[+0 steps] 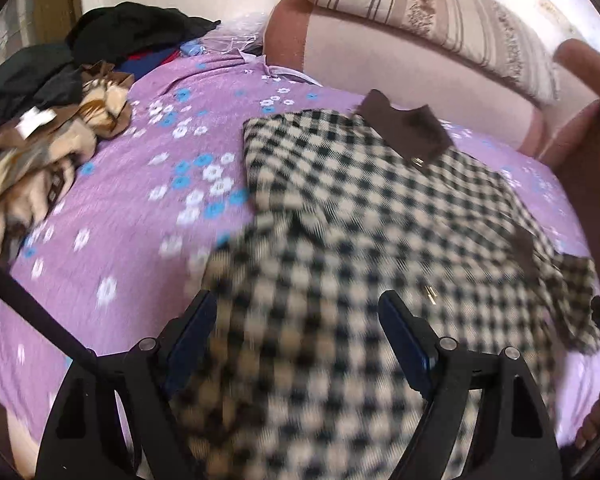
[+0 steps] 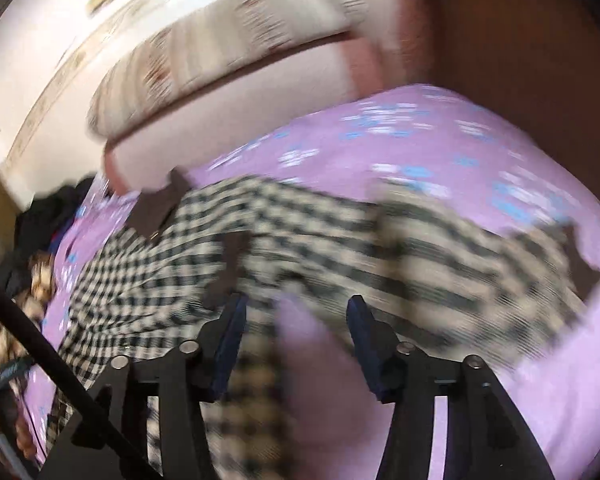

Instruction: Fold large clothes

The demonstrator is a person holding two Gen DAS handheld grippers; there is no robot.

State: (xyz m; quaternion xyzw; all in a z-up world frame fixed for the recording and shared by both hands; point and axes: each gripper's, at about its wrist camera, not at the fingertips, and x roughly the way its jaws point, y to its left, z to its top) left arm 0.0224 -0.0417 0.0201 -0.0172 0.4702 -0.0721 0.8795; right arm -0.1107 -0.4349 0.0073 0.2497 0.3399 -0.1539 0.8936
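Left wrist view: checked coat (image 1: pixel 360 216) on purple flowered bedsheet (image 1: pixel 132 200) by the padded headboard (image 1: pixel 380 52); both hand-held grippers released.

Pink sofa (image 1: pixel 380 52) behind purple floral bedsheet (image 1: pixel 140 184).

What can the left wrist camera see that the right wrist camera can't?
Only the left wrist view shows the tan and brown blanket clearly and the whole dark clothes heap.

Only the right wrist view shows the sleeve's brown cuff lying on the sheet.

Both show the checked coat with its brown collar, the purple flowered sheet, and an open gripper: left, right.
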